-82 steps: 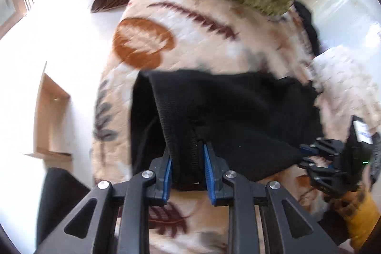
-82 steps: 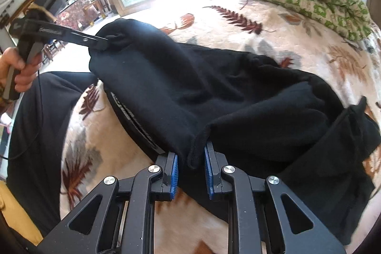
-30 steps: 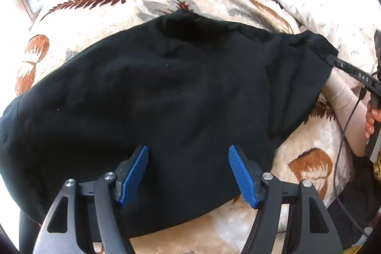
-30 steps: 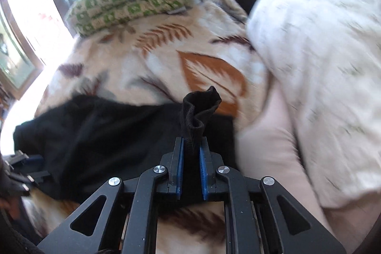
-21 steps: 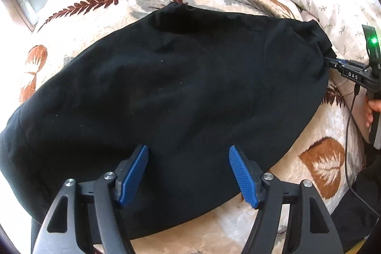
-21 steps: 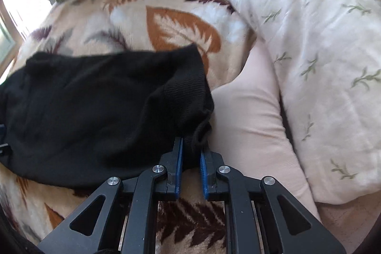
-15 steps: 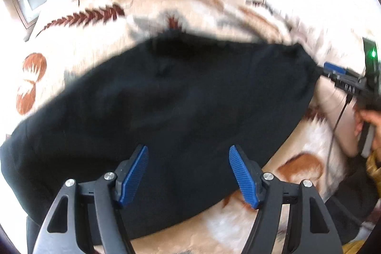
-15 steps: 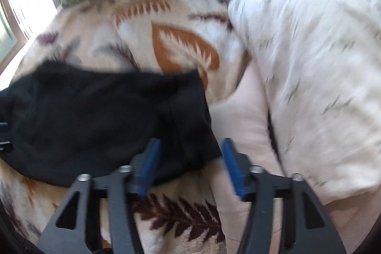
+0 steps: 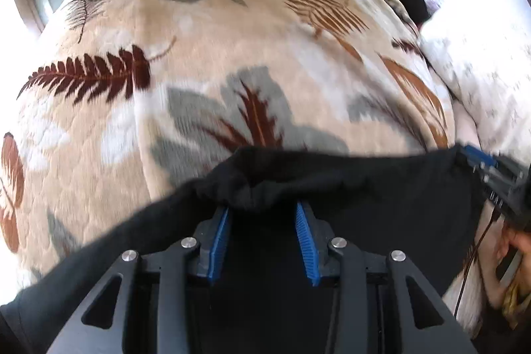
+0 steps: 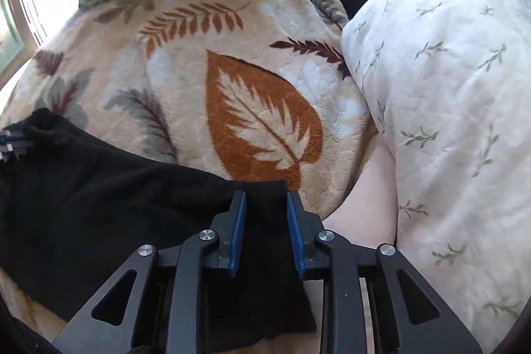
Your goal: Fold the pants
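Black pants (image 10: 99, 204) lie flat across the leaf-print blanket (image 10: 259, 121) on the bed, stretched left-right in front of me. I've got both tools down at the far edge of the cloth.

Left gripper (image 9: 262, 218): pads part-open w/ a bunched hump of fabric sitting between them, not pinched yet as far as I can tell. Right gripper (image 10: 265, 218): same story, pads part-open, straddling the ribbed end strip of the pants, cloth between but no squeeze visible. In the left view the right tool shows at the far right edge of the cloth, so we're at opposite ends of the same edge.

My read: I'm about to take both ends for the next fold. To do it well:
- close both sides fully before lifting, and get all layers in, not just the top one
- lift both ends level and together, keep light tension so the middle doesn't sag
- carry the edge straight over and line it up w/ the opposite edge

Risk: right end sits near the white pillow (image 10: 448, 88), so I'd keep clear of it.
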`<state>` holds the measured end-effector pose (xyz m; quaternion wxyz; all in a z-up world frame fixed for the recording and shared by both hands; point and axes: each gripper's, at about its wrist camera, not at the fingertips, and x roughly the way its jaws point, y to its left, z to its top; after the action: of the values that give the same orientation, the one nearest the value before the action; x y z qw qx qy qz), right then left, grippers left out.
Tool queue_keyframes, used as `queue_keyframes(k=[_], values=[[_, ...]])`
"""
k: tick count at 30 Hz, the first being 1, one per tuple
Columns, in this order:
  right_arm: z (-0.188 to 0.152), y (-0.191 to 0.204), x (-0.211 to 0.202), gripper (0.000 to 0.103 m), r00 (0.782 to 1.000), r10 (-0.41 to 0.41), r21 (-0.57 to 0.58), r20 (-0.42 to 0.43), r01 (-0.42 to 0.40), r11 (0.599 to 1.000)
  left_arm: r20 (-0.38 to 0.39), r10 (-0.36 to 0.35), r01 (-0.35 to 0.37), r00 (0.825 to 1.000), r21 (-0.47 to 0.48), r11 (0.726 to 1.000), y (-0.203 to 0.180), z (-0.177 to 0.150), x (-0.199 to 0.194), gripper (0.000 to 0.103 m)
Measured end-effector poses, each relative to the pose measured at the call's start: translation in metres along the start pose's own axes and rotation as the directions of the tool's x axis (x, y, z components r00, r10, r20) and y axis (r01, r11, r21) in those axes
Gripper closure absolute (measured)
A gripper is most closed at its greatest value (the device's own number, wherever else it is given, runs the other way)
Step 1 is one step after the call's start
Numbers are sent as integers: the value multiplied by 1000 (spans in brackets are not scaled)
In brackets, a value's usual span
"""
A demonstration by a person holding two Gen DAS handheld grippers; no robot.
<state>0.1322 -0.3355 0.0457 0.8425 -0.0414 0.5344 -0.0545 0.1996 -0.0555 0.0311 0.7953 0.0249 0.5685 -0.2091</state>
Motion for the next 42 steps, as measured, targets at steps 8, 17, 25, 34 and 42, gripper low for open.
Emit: queue_keyframes(k=[8, 17, 25, 34, 42], values=[[0, -10, -18, 74, 997, -22, 29, 68, 20, 999, 64, -39, 39, 997, 6, 999, 9, -22, -30, 61], [-8, 53, -70, 66, 977, 186, -47, 109, -182, 982, 169, 115, -106, 979, -60, 993, 80, -103, -117, 47], [-43, 94, -46, 63, 971, 237, -57, 25, -235, 970, 143, 166, -141, 976, -171, 975, 129, -98, -92, 47], [-48, 88, -42, 57, 965, 263, -22, 23, -262, 965, 169, 185, -160, 968, -154, 975, 123, -96, -98, 47], [-57, 115, -51, 48, 953, 301, -83, 19, -298, 951, 160, 171, -151, 972, -129, 980, 108, -141, -109, 46]])
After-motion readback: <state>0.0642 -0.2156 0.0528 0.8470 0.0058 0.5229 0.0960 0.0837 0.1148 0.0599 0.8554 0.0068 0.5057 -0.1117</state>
